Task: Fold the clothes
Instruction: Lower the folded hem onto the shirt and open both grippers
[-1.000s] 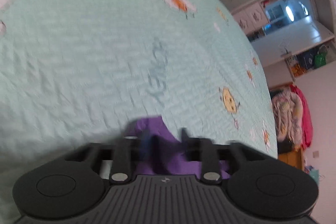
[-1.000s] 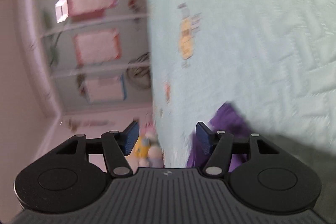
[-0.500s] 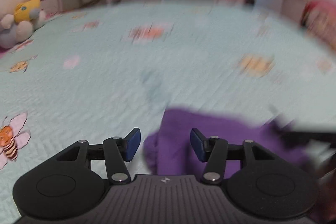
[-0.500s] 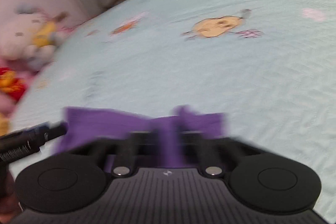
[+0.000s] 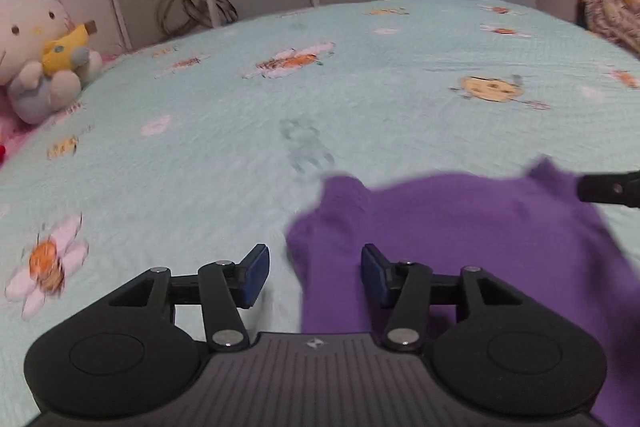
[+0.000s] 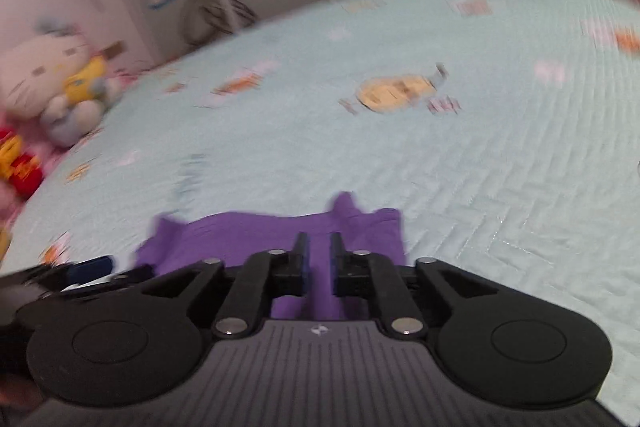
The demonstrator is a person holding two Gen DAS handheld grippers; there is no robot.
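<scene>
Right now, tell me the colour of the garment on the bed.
Plain purple garment; clearest in the left wrist view.

Purple garment (image 5: pixel 472 227) on quilted bed (image 5: pixel 200 155)

One purple garment (image 5: pixel 472 227), two grippers, one plush toy (image 5: pixel 36 47), one bedspread (image 5: pixel 280 115)

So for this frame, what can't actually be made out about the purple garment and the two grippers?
- Purple garment: its near part is hidden behind the gripper bodies in both wrist views, and cut off by the left view's lower right edge, so the fold state is unclear.
- Right gripper: jaws opening, with cloth between them; blur hides whether the pads press it.
- Left gripper: open; whether the cloth touches its right pad is unclear.
</scene>
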